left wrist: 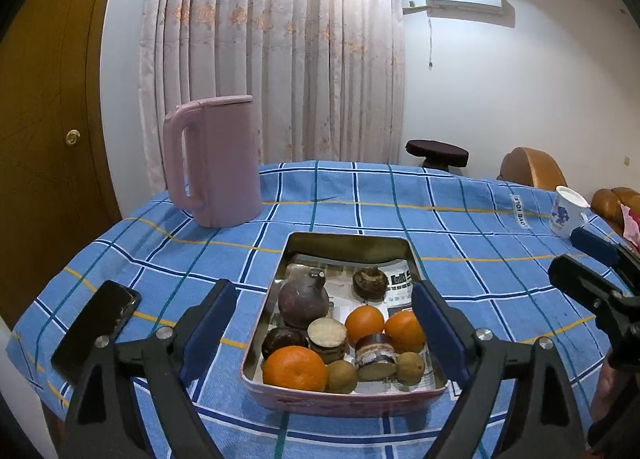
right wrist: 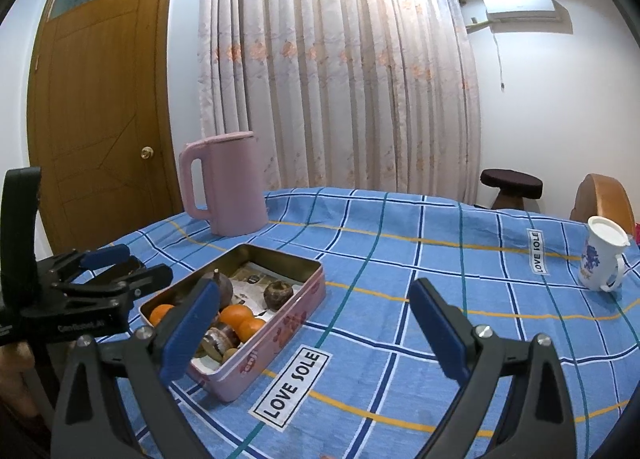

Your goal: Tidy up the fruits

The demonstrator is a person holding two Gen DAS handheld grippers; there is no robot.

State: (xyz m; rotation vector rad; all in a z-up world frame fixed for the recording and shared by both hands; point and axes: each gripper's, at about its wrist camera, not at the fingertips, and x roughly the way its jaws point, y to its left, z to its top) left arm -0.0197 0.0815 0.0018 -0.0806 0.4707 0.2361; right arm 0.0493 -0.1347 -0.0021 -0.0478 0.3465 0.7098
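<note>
A pink metal tin (left wrist: 344, 399) lined with newspaper sits on the blue checked tablecloth. It holds three oranges (left wrist: 295, 368), a dark purple fruit (left wrist: 303, 299), several brown round fruits (left wrist: 370, 282) and small brown ones. My left gripper (left wrist: 324, 323) is open and empty, hovering just before the tin's near edge. My right gripper (right wrist: 316, 323) is open and empty, to the right of the tin (right wrist: 276, 339), over bare cloth. The right gripper also shows at the right edge of the left wrist view (left wrist: 592, 275).
A pink kettle (left wrist: 214, 163) stands behind the tin at the back left. A black phone (left wrist: 96, 325) lies at the table's left edge. A white and blue mug (right wrist: 602, 259) stands at the far right. A stool (right wrist: 511, 187) and chair are beyond the table.
</note>
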